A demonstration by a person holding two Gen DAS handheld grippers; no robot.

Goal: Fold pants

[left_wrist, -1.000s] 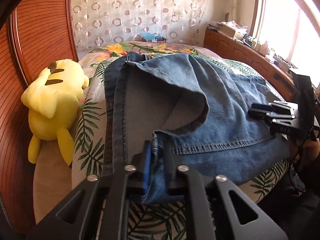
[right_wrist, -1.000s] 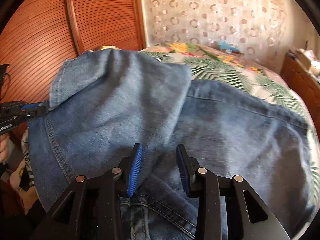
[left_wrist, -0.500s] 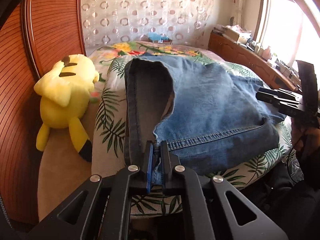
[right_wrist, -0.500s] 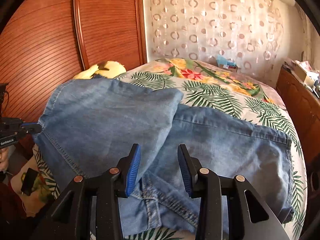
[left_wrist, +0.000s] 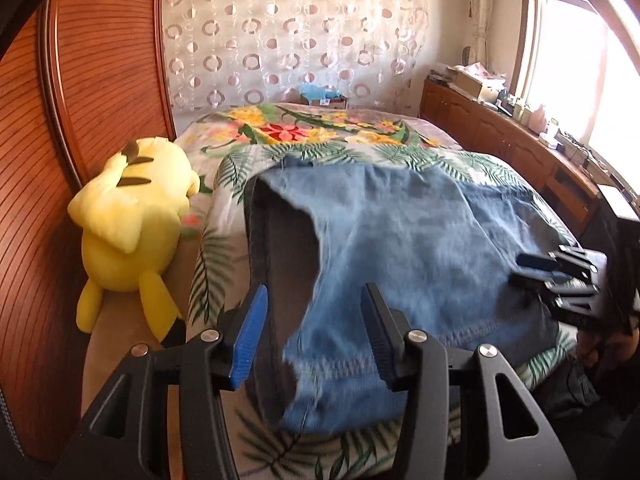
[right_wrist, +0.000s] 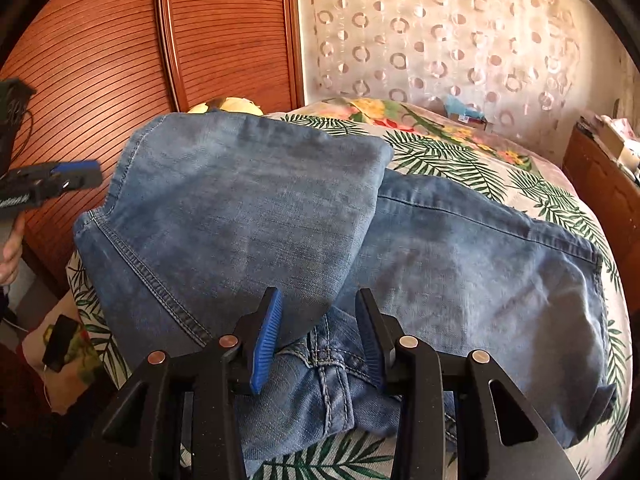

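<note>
Blue jeans (left_wrist: 420,240) lie folded over on the floral bed cover (left_wrist: 320,132). My left gripper (left_wrist: 314,292) hovers just above their near-left corner, where a hem gapes and shows the grey inside. Its jaws are opening, the denim lies loose below them and the pads do not press on it. In the right wrist view the folded leg (right_wrist: 248,208) rests over the seat of the jeans. My right gripper (right_wrist: 319,294) stands open over the waistband and belt loop with nothing pinched. Each gripper shows in the other's view: the right gripper (left_wrist: 536,268) and the left gripper (right_wrist: 76,172).
A yellow plush toy (left_wrist: 132,216) lies between the bed and the ribbed wooden wardrobe (left_wrist: 100,60) on the left. A low wooden dresser (left_wrist: 500,136) with clutter runs under the window on the right. A small box (left_wrist: 324,96) sits at the bed's far end.
My left gripper was shut on the denim hem; now its jaws have spread and it has lifted away, leaving the cloth on the bed. The right gripper has stayed where it was, jaws apart.
</note>
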